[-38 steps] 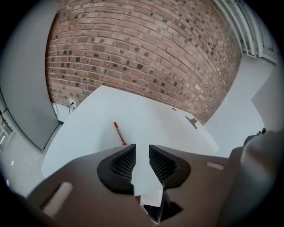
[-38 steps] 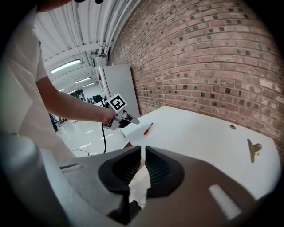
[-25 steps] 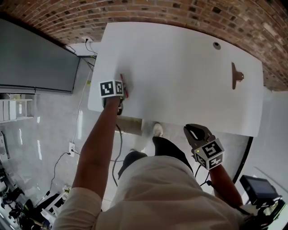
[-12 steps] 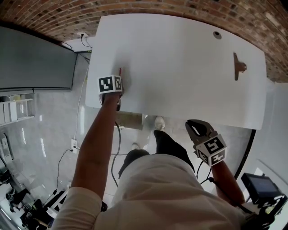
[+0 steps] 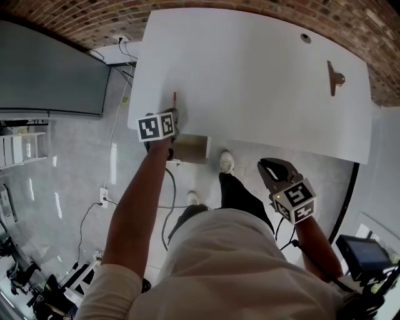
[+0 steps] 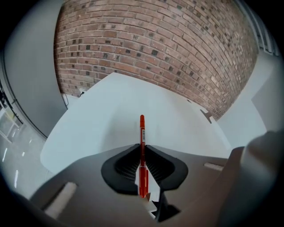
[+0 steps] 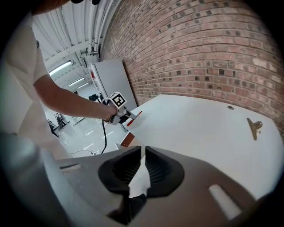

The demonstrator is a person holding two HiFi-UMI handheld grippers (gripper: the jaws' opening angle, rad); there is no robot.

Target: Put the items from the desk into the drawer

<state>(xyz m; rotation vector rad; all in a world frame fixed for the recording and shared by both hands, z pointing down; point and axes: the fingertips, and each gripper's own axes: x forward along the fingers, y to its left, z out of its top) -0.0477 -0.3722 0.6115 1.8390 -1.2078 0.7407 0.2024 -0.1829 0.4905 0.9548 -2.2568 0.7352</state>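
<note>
My left gripper [image 5: 173,116] is at the white desk's [image 5: 250,81] near left edge, and its jaws have just closed on a red pen [image 5: 174,100]. In the left gripper view the red pen [image 6: 142,128] stands straight out between the pads of the left gripper [image 6: 142,155], tip pointing away over the desk. An open drawer [image 5: 190,149] shows right below that gripper. A brown clip-shaped item [image 5: 334,78] lies at the desk's far right. My right gripper [image 5: 270,170] hangs off the desk in front of its near edge, jaws together with nothing in them.
A round cable hole [image 5: 305,37] sits in the desk's far right corner. A brick wall [image 5: 262,12] runs behind it and a grey cabinet [image 5: 50,69] stands to the left. Cables [image 5: 164,206] trail over the floor by the person's shoes [image 5: 226,162].
The left gripper took hold of the red pen that lay on the desk and drew it back to the near edge, above the drawer. The right gripper shifted slightly.
</note>
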